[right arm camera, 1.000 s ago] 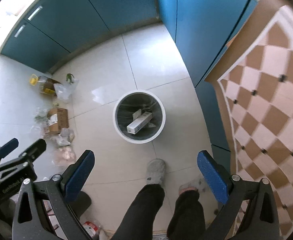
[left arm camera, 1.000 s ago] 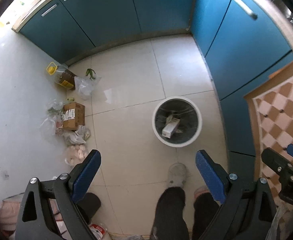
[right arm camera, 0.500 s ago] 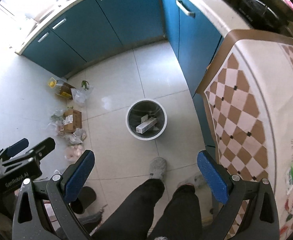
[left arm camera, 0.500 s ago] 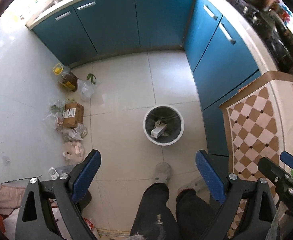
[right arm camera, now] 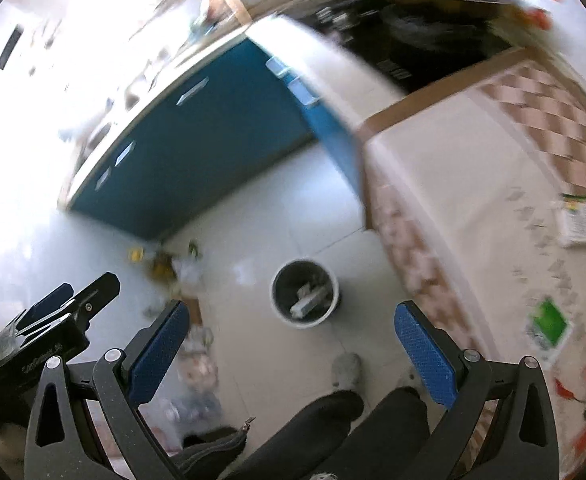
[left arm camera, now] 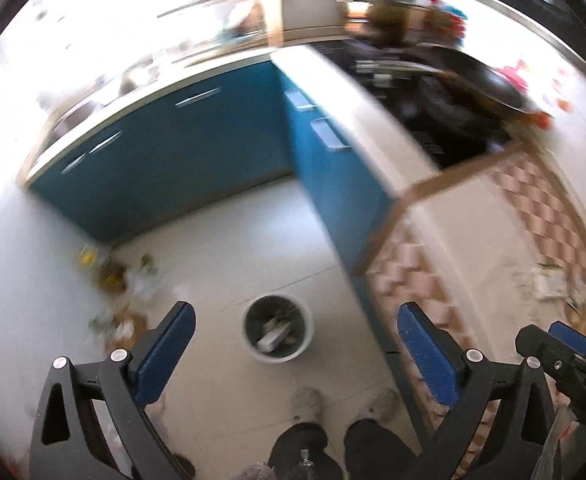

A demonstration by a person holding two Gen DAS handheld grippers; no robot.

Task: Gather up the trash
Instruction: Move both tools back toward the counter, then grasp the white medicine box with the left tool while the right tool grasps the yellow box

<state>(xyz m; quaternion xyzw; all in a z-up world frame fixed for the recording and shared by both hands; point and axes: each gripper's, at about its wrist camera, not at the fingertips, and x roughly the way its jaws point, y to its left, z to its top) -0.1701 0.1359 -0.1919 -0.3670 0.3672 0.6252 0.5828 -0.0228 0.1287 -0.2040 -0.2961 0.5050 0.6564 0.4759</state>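
Note:
A round white trash bin (left arm camera: pixel 277 358) (right arm camera: pixel 305 324) stands on the tiled floor far below, with a white box (left arm camera: pixel 273 336) (right arm camera: pixel 309 302) inside it. My left gripper (left arm camera: pixel 293 316) hangs high above it; its jaws are opening and nothing is between the blue pads. My right gripper (right arm camera: pixel 291 312) is open and empty as well, also high above the bin. Loose bags and an oil bottle (left arm camera: pixel 113 276) (right arm camera: pixel 161 268) lie by the wall on the left. Both views are blurred.
Blue cabinets (left arm camera: pixel 197 160) (right arm camera: pixel 213 140) line the back and right. A table with a checked cloth (left arm camera: pixel 473 240) (right arm camera: pixel 473 160) carries papers (right arm camera: pixel 581 220) and a green packet (right arm camera: pixel 549 320). A person's dark trouser legs and grey slippers (left arm camera: pixel 305 404) (right arm camera: pixel 347 368) stand below.
Both grippers have risen and tilted up. The bin and floor look smaller and farther; the counter top, stove and table top have come into view. Both stay open and empty.

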